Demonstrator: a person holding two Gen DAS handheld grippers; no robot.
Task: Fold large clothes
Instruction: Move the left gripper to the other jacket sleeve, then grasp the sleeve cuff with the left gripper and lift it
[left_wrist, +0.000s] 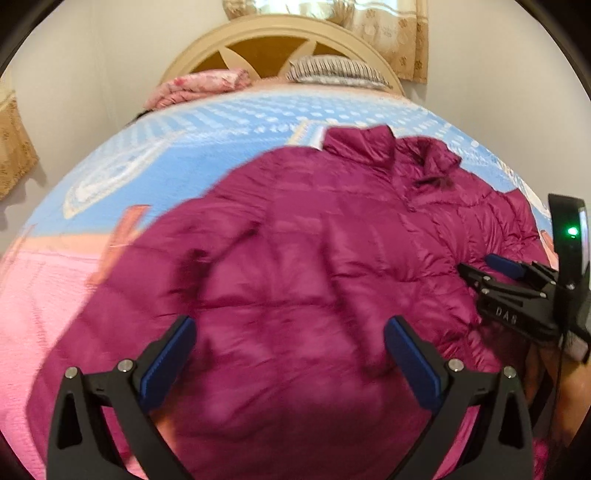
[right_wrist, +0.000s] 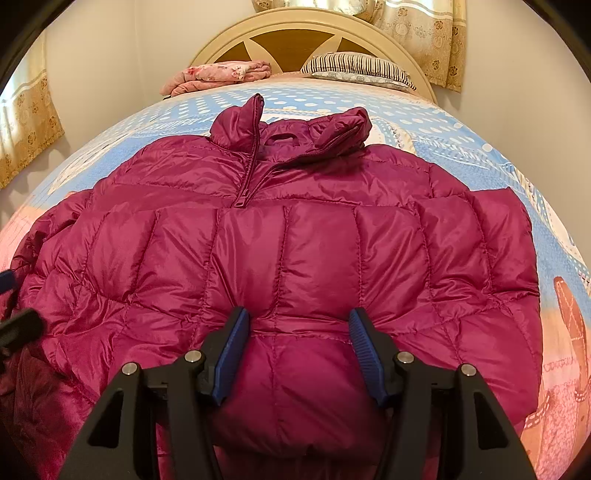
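Observation:
A magenta quilted puffer jacket (right_wrist: 295, 221) lies front up on the bed, collar toward the headboard and zip partly open at the neck. My right gripper (right_wrist: 297, 314) is at the near hem. A puffy fold of the jacket bulges between its blue pads (right_wrist: 236, 354), and creases run to the tips. In the left wrist view the jacket (left_wrist: 314, 240) looks blurred and its left side is folded over the body. My left gripper (left_wrist: 291, 323) hovers open above it with nothing between its fingers. The right gripper (left_wrist: 474, 264) shows at that view's right edge, resting on the jacket.
The bed cover (right_wrist: 443, 122) is blue with white dots and pink toward the near edges. A striped pillow (right_wrist: 358, 68) and a folded pink blanket (right_wrist: 221, 75) lie by the cream headboard (right_wrist: 306, 22). Patterned curtains (right_wrist: 424, 29) hang on both sides.

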